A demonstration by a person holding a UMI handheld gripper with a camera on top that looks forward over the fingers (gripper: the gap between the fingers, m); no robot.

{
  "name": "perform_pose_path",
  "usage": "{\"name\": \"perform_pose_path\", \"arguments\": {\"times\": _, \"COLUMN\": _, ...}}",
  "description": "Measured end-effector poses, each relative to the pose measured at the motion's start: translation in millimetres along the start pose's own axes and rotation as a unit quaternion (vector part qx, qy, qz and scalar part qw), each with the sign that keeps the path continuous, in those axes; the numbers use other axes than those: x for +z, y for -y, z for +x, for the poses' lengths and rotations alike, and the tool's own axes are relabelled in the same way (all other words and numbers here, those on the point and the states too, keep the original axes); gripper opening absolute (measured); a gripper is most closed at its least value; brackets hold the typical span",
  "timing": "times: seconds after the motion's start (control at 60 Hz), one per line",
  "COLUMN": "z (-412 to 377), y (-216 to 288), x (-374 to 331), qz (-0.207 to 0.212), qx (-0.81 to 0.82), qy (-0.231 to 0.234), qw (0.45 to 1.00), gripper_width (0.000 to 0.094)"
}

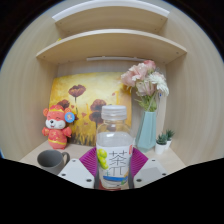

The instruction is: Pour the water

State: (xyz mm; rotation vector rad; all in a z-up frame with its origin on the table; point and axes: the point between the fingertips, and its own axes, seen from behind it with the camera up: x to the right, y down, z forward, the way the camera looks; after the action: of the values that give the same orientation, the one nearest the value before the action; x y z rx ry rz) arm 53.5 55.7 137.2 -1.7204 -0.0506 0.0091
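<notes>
bottle: clear plastic, white cap, green-and-white label; stands upright, long axis vertical, cap pointing straight up, label facing the camera
bottle position: between the two fingers of the claw, at the near edge of the surface
claw: both purple pads lie against the bottle's sides at label height; it looks clamped on the bottle
mug: dark grey, upright, mouth up, handle turned toward the bottle; left of the bottle and a little beyond it, apart from it
toy: orange plush figure, upright, behind the mug
vase: pale blue, upright, holding pink flowers; beyond the bottle to the right
small plant: green in a white pot, just right of the vase
painting: yellow with red flowers, leaning at the back
shelf: wooden, above the scene
</notes>
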Motion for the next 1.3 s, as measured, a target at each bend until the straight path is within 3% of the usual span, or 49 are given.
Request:
{"name": "perform_pose_path", "arguments": {"times": 0.133, "z": -12, "y": -39, "x": 10, "qz": -0.026, "qx": 0.011, "qy": 0.017, "qw": 0.999, "gripper_width": 0.0394}}
{"name": "perform_pose_path", "arguments": {"times": 0.4, "z": -16, "y": -61, "x": 12, "qz": -0.021, "qx": 0.000, "qy": 0.011, "qw": 1.000, "gripper_width": 0.0416}}
{"name": "perform_pose_path", "arguments": {"times": 0.567, "z": -12, "y": -64, "x": 12, "qz": -0.029, "qx": 0.001, "qy": 0.007, "qw": 1.000, "gripper_width": 0.0575}}
{"name": "perform_pose_path", "arguments": {"times": 0.667, "z": -4, "y": -79, "x": 9, "qz": -0.065, "qx": -0.003, "qy": -0.012, "qw": 0.998, "gripper_width": 0.0807}}
{"name": "perform_pose_path", "arguments": {"times": 0.717, "z": -4, "y": -84, "x": 3, "qz": -0.071, "qx": 0.000, "qy": -0.016, "qw": 0.997, "gripper_width": 0.0864}}
{"name": "perform_pose_path", "arguments": {"times": 0.967, "z": -8, "y": -105, "x": -64, "qz": -0.098, "qx": 0.018, "qy": -0.021, "qw": 0.995, "gripper_width": 0.0856}}
{"name": "perform_pose_path", "arguments": {"times": 1.3, "z": -72, "y": -112, "x": -197, "qz": -0.111, "qx": 0.008, "qy": -0.011, "qw": 0.994, "gripper_width": 0.0863}}
